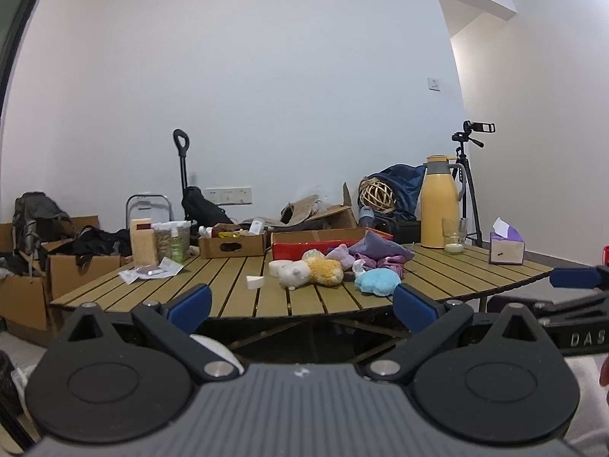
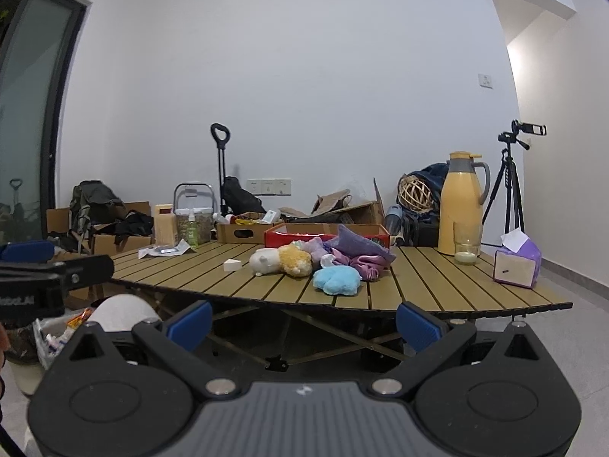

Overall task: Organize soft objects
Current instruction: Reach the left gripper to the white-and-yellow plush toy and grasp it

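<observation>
Slatted wood surface (image 2: 437,282) w/ soft pile mid-back: purple cloths (image 2: 357,253), blue plush (image 2: 337,281) nearest front edge, yellow plush (image 2: 295,259), white plush (image 2: 266,261) touching it. Left gripper (image 1: 302,306) & right gripper (image 2: 303,321) both short of surface, jaws spread, holding nothing.

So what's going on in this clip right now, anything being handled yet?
Nothing is held yet. The left gripper and right gripper both hang in front of the slatted table with jaws wide open and empty. The soft things lie in a loose heap mid-table: a blue plush, a yellow-and-white plush and crumpled purple cloth, just in front of a red box. Sorting does not appear to have started.
</observation>
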The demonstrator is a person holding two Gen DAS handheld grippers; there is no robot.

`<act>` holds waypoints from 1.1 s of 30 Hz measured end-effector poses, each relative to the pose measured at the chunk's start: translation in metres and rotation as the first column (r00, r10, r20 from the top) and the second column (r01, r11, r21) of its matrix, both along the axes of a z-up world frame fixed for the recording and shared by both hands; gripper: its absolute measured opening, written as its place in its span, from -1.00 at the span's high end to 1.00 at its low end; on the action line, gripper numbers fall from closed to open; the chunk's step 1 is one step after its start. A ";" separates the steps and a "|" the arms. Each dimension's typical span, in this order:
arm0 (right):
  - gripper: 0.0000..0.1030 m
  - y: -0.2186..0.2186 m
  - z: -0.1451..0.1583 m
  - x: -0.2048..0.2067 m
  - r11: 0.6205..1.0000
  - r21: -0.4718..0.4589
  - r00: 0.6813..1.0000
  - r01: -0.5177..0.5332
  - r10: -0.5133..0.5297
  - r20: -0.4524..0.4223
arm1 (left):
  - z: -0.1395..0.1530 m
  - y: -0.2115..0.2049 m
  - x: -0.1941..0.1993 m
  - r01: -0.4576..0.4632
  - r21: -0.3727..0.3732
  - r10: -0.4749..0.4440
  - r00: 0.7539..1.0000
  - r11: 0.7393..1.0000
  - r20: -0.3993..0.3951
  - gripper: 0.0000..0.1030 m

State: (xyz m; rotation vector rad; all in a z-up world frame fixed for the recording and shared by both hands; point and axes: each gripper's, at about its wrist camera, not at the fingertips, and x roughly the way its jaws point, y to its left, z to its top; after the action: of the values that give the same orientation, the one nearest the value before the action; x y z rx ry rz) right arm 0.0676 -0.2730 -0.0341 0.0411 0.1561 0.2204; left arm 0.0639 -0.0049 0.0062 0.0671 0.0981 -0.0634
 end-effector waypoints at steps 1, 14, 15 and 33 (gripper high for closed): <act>-1.00 -0.002 0.001 0.007 1.000 0.005 1.000 0.006 -0.006 0.004 | 0.000 0.000 0.008 -0.002 0.004 0.002 1.000 1.000 -0.002 -1.00; -0.98 -0.007 -0.005 0.134 0.999 0.022 1.000 -0.024 0.024 -0.006 | -0.005 0.009 0.145 -0.020 0.018 0.021 1.000 1.000 -0.018 -1.00; -0.92 -0.004 -0.006 0.150 0.999 0.025 0.999 -0.032 0.033 -0.024 | -0.009 0.009 0.164 -0.013 0.017 0.014 0.999 1.000 -0.035 -1.00; -0.07 0.086 -0.028 0.450 0.978 0.076 0.908 -0.195 0.209 -0.363 | -0.054 0.067 0.463 0.034 -0.381 -0.210 0.877 0.924 -0.432 -0.44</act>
State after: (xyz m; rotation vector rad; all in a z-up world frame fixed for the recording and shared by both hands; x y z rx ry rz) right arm 0.5181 -0.1866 -0.0625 0.1048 0.5348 0.4232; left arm 0.5273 0.0623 -0.0478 -0.3193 0.5664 -0.2269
